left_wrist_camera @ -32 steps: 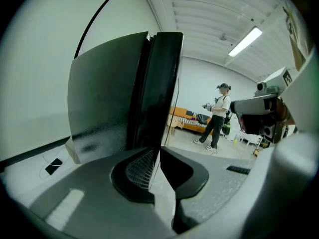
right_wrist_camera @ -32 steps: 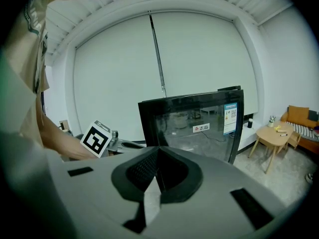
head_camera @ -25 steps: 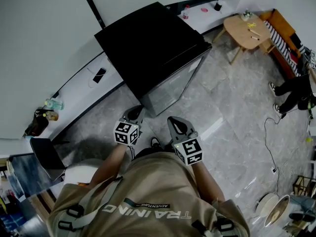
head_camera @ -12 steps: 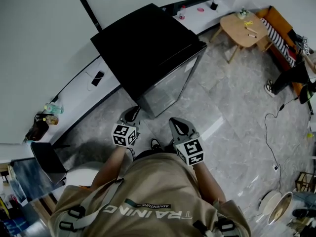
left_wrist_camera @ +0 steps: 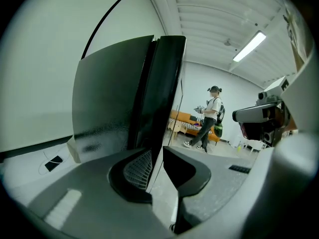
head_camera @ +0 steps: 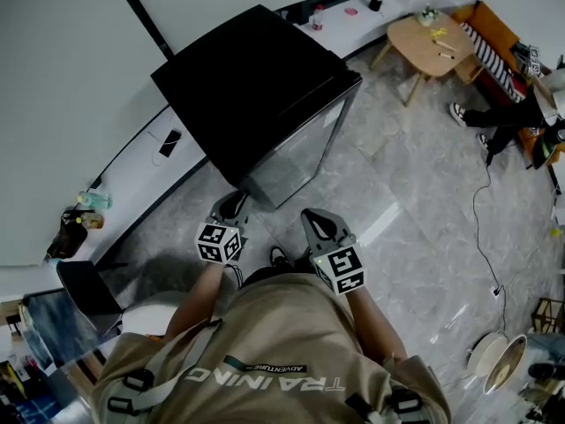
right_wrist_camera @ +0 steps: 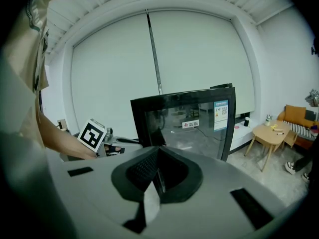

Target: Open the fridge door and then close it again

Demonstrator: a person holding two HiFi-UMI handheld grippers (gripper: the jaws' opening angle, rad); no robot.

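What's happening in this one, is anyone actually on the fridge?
A person stands facing a black fridge with a gripper in each hand. The left gripper is up at the fridge's front corner. Its jaws have just been opening and stand apart, lined up with the edge of the door but not pressing on it. The right gripper hangs back from the door, jaws together and empty. The door looks closed.

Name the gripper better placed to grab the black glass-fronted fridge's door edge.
Likely left. The left gripper, jaws just opened, sits with the black fridge's door edge lined up in its gap; the right gripper is shut, facing the glass front.
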